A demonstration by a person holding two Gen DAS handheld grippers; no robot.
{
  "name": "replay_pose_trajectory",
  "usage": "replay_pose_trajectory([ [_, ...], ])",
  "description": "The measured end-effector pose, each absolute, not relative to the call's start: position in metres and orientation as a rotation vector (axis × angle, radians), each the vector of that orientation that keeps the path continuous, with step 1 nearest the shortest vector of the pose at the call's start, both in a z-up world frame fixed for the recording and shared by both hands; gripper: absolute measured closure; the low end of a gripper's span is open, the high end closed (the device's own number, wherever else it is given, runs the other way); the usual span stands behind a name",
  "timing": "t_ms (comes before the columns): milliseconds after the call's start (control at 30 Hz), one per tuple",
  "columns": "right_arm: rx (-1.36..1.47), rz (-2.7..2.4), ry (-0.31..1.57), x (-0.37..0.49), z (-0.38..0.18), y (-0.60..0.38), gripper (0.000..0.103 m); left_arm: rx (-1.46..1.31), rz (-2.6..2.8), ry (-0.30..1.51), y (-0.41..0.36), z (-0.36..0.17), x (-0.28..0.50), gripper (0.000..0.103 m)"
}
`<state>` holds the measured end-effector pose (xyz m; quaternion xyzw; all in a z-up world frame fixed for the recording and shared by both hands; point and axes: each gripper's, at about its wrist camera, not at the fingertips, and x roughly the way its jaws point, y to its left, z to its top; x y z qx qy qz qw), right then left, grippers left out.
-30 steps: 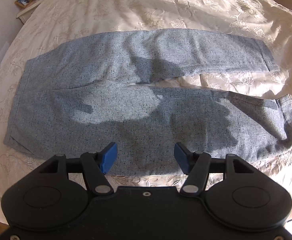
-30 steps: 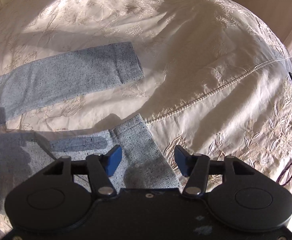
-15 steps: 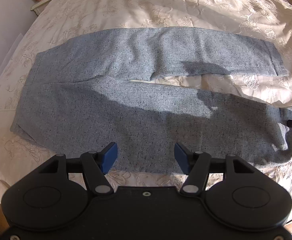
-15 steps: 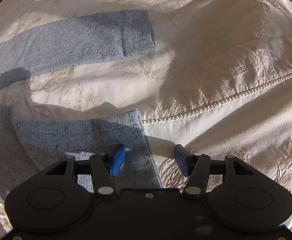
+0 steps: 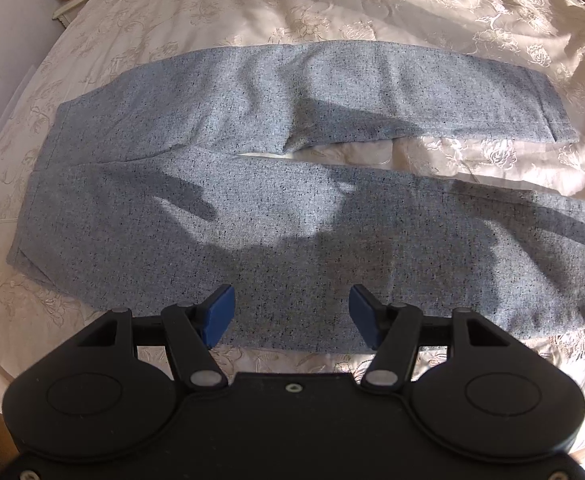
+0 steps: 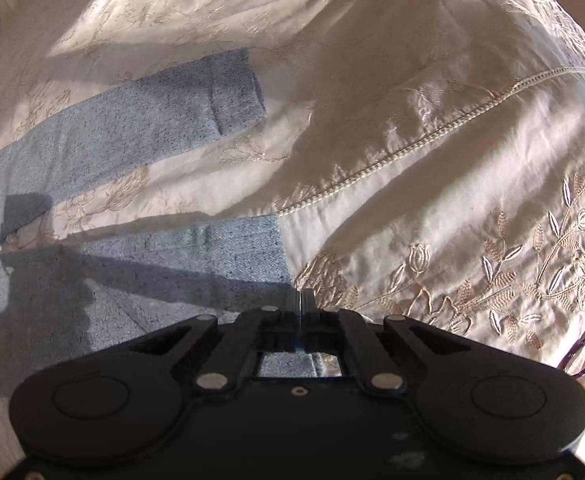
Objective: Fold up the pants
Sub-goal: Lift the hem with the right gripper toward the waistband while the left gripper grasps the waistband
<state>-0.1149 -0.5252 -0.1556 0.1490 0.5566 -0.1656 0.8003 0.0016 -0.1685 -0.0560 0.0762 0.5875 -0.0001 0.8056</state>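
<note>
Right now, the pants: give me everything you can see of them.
The pants are light blue-grey speckled woven cloth, spread flat and unfolded on the embroidered cream bedspread. Waist to the left in the left wrist view, the two legs run right with a narrow gap showing bedspread between them. Both cuffs show hems. Shadows cross the near leg. The right gripper has just closed at the near leg's cuff corner, apparently pinching it. The left gripper hangs open over the near leg's edge.

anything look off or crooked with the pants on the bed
Nothing damaged. The pants lie flat on the bedspread, legs splayed apart rather than stacked. The near leg's hem is slightly rumpled beside the shut right gripper.
</note>
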Motion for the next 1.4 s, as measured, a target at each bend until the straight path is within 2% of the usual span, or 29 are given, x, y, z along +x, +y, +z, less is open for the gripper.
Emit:
replay_pose_trajectory([
  [67, 0.328, -0.332, 1.164, -0.119, -0.156, -0.534, 0.087, 0.165, -0.010, 1.263, -0.170, -0.058, 0.001, 0.038],
  [100, 0.310, -0.328, 1.165, -0.118, -0.158, -0.535, 0.068, 0.167, -0.014, 1.262, -0.170, -0.058, 0.000, 0.038],
  [133, 0.294, -0.323, 1.158, -0.117, -0.159, -0.535, 0.055, 0.171, -0.013, 1.258, -0.170, -0.058, 0.000, 0.038],
  [433, 0.320, -0.210, 1.201, -0.092, -0.205, -0.536, 0.048, 0.151, 0.043, 1.248, -0.153, -0.054, -0.008, 0.038],
  [533, 0.327, -0.142, 1.207, -0.083, -0.215, -0.531, 0.048, 0.137, 0.059, 1.253, -0.148, -0.056, -0.009, 0.038],
  [567, 0.329, -0.100, 1.212, -0.078, -0.218, -0.527, 0.051, 0.136, 0.061, 1.255, -0.147, -0.057, -0.009, 0.038],
  [600, 0.317, -0.074, 1.229, -0.073, -0.219, -0.522, 0.058, 0.139, 0.062, 1.256, -0.147, -0.058, -0.009, 0.038],
  [633, 0.293, -0.066, 1.239, -0.071, -0.218, -0.517, 0.091, 0.143, 0.062, 1.255, -0.147, -0.059, -0.009, 0.038],
  [667, 0.252, -0.077, 1.251, -0.070, -0.215, -0.509, 0.094, 0.146, 0.060, 1.251, -0.147, -0.060, -0.008, 0.038],
  [800, 0.287, -0.197, 1.224, -0.086, -0.175, -0.510, 0.096, 0.142, 0.044, 1.235, -0.146, -0.063, -0.003, 0.038],
  [867, 0.314, -0.300, 1.207, -0.098, -0.160, -0.522, 0.103, 0.134, 0.034, 1.233, -0.145, -0.066, 0.001, 0.038],
  [1067, 0.266, -0.521, 1.250, -0.105, -0.179, -0.558, 0.100, 0.192, -0.016, 1.236, -0.143, -0.092, 0.015, 0.038],
  [1167, 0.270, -0.511, 1.156, -0.105, -0.152, -0.551, 0.086, 0.212, -0.032, 1.252, -0.136, -0.114, 0.022, 0.037],
  [1200, 0.267, -0.497, 1.134, -0.101, -0.144, -0.544, 0.077, 0.223, -0.037, 1.281, -0.133, -0.125, 0.025, 0.037],
  [1300, 0.256, -0.463, 1.107, -0.083, -0.127, -0.516, 0.074, 0.293, -0.067, 1.422, -0.126, -0.170, 0.032, 0.037],
  [1333, 0.258, -0.454, 1.102, -0.078, -0.123, -0.509, 0.071, 0.324, -0.078, 1.463, -0.123, -0.182, 0.033, 0.033],
  [1400, 0.280, -0.430, 1.098, -0.059, -0.118, -0.489, 0.068, 0.307, -0.127, 1.469, -0.114, -0.185, 0.037, 0.032],
])
